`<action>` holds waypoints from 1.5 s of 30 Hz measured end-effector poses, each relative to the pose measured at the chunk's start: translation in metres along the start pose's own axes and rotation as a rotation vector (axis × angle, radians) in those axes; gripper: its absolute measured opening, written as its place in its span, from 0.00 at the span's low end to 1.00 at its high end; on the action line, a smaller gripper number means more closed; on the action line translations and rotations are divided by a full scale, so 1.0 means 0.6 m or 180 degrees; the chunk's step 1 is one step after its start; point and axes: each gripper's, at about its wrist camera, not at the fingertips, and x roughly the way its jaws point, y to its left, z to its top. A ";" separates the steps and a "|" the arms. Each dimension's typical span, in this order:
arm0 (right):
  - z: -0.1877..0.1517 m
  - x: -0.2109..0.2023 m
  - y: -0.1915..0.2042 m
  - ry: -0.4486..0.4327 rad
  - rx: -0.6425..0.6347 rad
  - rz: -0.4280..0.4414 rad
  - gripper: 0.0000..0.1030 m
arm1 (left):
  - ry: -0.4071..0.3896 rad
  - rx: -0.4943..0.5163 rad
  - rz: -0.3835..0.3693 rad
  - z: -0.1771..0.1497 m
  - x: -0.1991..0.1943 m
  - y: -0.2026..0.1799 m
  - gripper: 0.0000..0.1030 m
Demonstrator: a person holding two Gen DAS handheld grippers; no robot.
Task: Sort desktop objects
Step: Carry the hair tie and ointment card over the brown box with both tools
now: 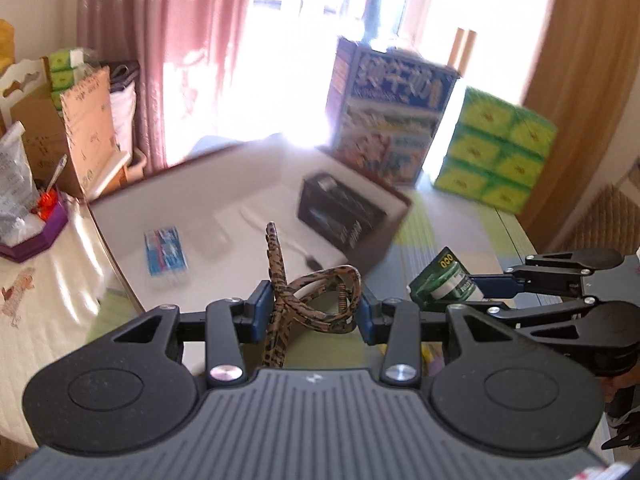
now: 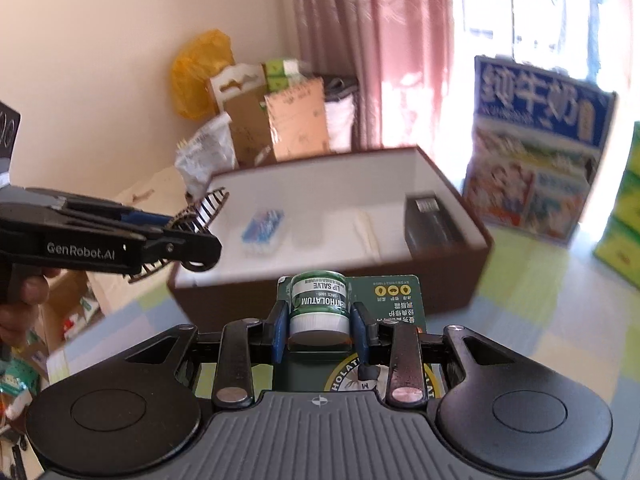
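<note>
Low centre in the left wrist view, the left gripper (image 1: 310, 310) is clamped on one leopard-print hair clip (image 1: 316, 296), whose long end pokes up between the blue pads (image 1: 262, 306). At right of that frame, the right gripper (image 1: 456, 280) pinches one green lip salve pack (image 1: 438, 276). In the right wrist view the same pack (image 2: 320, 304) sits low centre between the right gripper (image 2: 320, 324) fingers, the small jar on its card facing the camera, label upside down. The left gripper (image 2: 192, 232) enters from mid left of that frame, the clip's comb teeth (image 2: 208, 208) showing past it. Beyond both, mid frame, stands one open brown box (image 2: 452, 276) with a white inside. It holds three things: one blue pack (image 2: 264, 230) at left, one pale flat item (image 2: 366, 228) in the middle, too blurred to name, and one black box (image 2: 432, 224) at right. The box rests on a pale green and yellow checked table (image 2: 540, 320). Behind, at upper right, stand one blue carton (image 2: 536, 152) with Chinese print and one green stack of tissue packs (image 1: 496, 144). Upper centre hangs a pink curtain (image 2: 384, 52) by a bright window; cardboard boxes (image 2: 276, 120) and a yellow bag (image 2: 200, 72) crowd the cream wall at upper left.
</note>
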 end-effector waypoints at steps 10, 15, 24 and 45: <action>0.120 0.079 0.000 -0.0241 -0.0151 0.0331 0.30 | -0.0171 -0.0205 0.0152 0.080 0.036 0.067 0.36; 0.160 0.122 -0.003 -0.0301 -0.0341 0.0367 0.30 | -0.0136 -0.0332 0.0198 0.096 0.070 0.089 0.36; 0.177 0.214 -0.022 -0.0190 -0.0466 0.0323 0.30 | 0.0084 -0.0861 0.0449 0.091 0.130 0.143 0.36; 0.123 0.372 -0.071 0.0615 -0.0554 0.0568 0.30 | 0.0804 -0.0711 0.0456 0.020 0.256 0.143 0.36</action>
